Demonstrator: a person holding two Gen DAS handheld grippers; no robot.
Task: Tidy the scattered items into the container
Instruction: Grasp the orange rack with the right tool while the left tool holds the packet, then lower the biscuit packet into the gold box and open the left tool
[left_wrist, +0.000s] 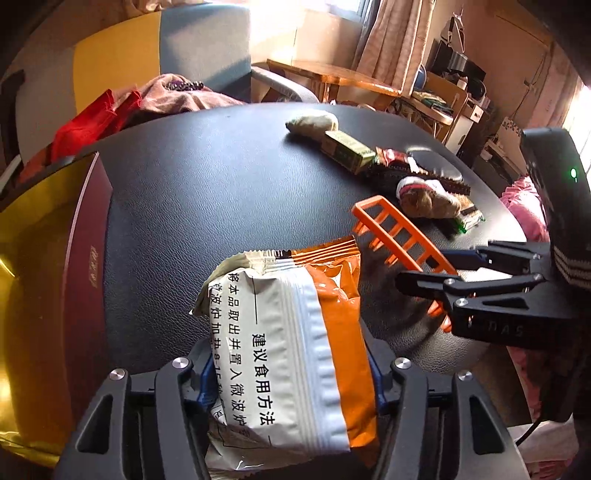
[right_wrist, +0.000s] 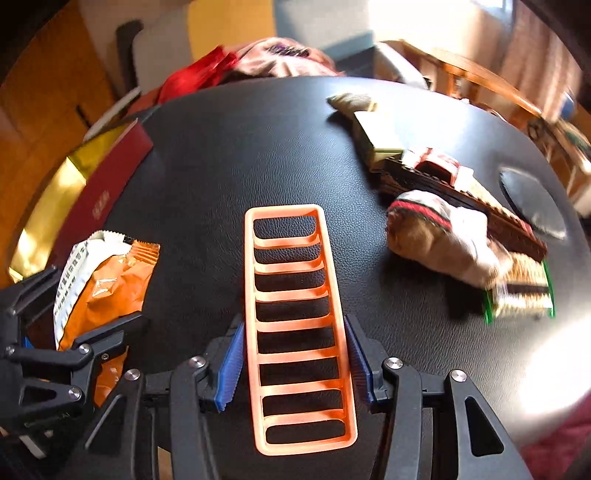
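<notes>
My left gripper (left_wrist: 288, 384) is shut on a white and orange snack packet (left_wrist: 291, 339), held above the black table (left_wrist: 207, 192). The packet also shows in the right wrist view (right_wrist: 107, 280), in the left gripper (right_wrist: 55, 332). My right gripper (right_wrist: 295, 362) is shut on an orange plastic ladder-shaped rack (right_wrist: 295, 325), also held above the table; it shows in the left wrist view (left_wrist: 399, 232) in the right gripper (left_wrist: 436, 273). The container, a dark red box with a gold lining (left_wrist: 44, 280), sits at the table's left edge (right_wrist: 92, 177).
Scattered at the table's far right are a rolled sock (right_wrist: 436, 236), a second sock (left_wrist: 314, 122), a small green box (left_wrist: 347, 151), a dark bar-shaped packet (right_wrist: 461, 199), a green-edged snack packet (right_wrist: 521, 295) and a round black pad (right_wrist: 532, 206). Red and pink cloth (left_wrist: 122, 107) lies behind the table.
</notes>
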